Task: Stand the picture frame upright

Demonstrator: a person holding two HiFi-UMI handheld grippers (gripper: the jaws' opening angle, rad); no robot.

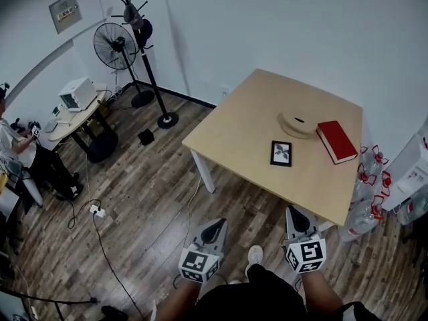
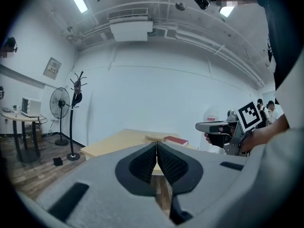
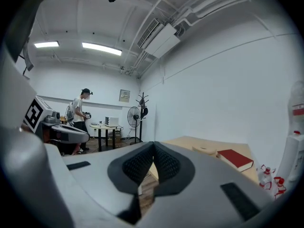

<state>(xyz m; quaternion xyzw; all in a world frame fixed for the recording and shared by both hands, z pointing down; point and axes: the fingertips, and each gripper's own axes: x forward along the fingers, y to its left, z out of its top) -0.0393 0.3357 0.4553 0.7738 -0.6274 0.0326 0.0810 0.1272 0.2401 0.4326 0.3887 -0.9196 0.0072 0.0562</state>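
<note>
Wall plaque: print too small to read.
Marker cubes: black-and-white square patterns, no letters.
Red book: no legible title.
Bottle labels: red, unreadable.

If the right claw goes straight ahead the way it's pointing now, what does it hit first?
Probably the near edge of the wooden table. The shut right claw points toward it with only open floor between, though depth and height are hard to judge.
</note>
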